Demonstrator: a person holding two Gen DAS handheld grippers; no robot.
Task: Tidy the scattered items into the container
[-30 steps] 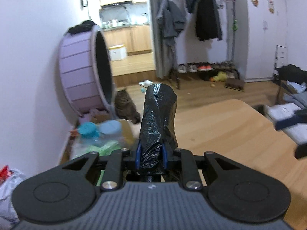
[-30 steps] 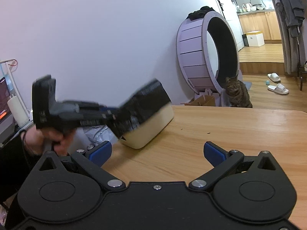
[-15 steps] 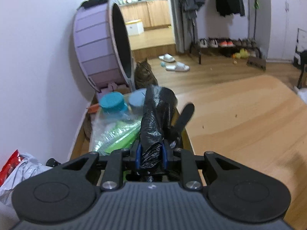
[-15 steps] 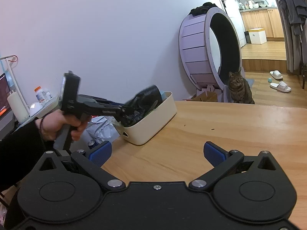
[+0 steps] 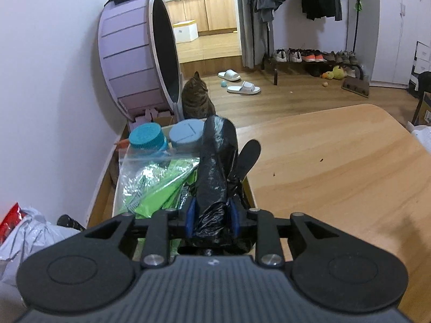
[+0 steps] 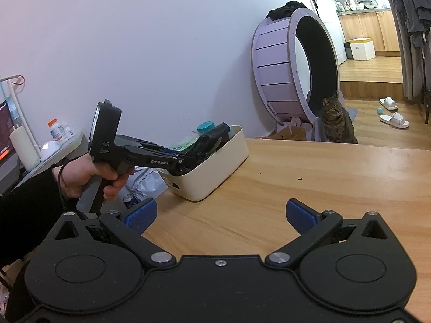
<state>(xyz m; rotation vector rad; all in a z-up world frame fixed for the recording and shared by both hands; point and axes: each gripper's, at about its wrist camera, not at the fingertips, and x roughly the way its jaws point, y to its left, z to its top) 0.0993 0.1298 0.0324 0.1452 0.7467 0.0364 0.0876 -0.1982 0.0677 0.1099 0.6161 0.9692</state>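
Between our left gripper's [image 5: 210, 219] blue fingers [image 5: 190, 216] sits the crumpled black plastic bag roll [image 5: 214, 172], clamped tight at its lower end and standing up ahead of us over the near end of the cream-white rectangular plastic container [image 6: 215, 171]. From the right wrist view we see the same roll [image 6: 208, 141] held low across the container's rim, our left gripper [image 6: 186, 161] reaching in from the near side and our left hand [image 6: 89, 176] wrapped around its handle.

Inside the container lie a clear zip bag of bright green packets [image 5: 156, 185], a jar with a teal ribbed lid [image 5: 145, 137], a second jar with a pale blue lid [image 5: 187, 134] just beside it, and a dark flat oval-ended handle [image 5: 246, 158] leaning against the right wall, touching the roll.

Our right gripper [image 6: 221, 214] hangs over the light wooden table [image 6: 323, 188] with its blue fingers [image 6: 141, 214] spread wide apart and nothing between them, well apart from the container.

Beyond the table's far edge a tabby cat [image 5: 198, 102] sits on the wooden floor beside a large lilac cat wheel [image 5: 137, 64]. A white plastic bag [image 5: 29, 231] lies to the left, below the table.
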